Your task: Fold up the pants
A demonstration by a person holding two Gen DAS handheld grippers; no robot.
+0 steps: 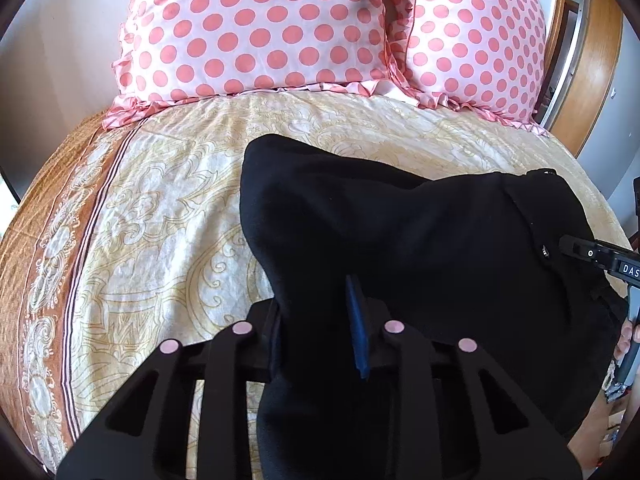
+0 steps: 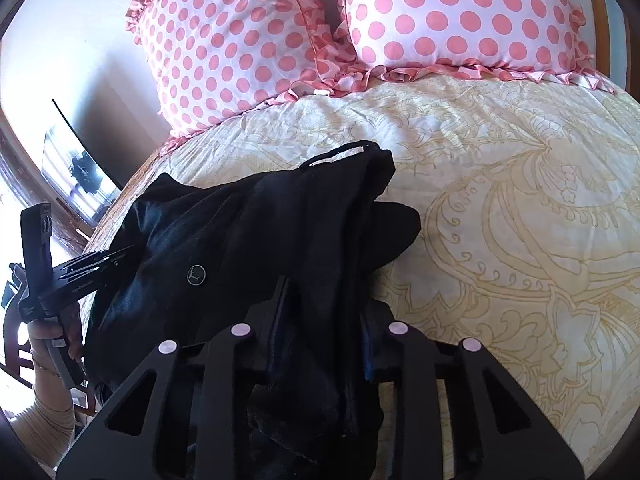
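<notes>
Black pants [image 1: 400, 232] bunched on the bedspread [image 1: 152, 208], below two polka-dot pillows [image 1: 256, 28]. Left gripper [image 1: 320, 320] pinching a fold of pants fabric. Right gripper [image 2: 324, 316] clamped on another bunch, likely the waistband end; dark cloth hides the fingertips. Both grips sit close together.

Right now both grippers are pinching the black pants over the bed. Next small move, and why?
Probably carry both grips forward together and lay the fabric down flat. The left gripper and right gripper each pinch an edge of the black pants, which bunch in a mound on the bedspread. Open sheet lies ahead, before the polka-dot pillows, so there looks to be room.
</notes>
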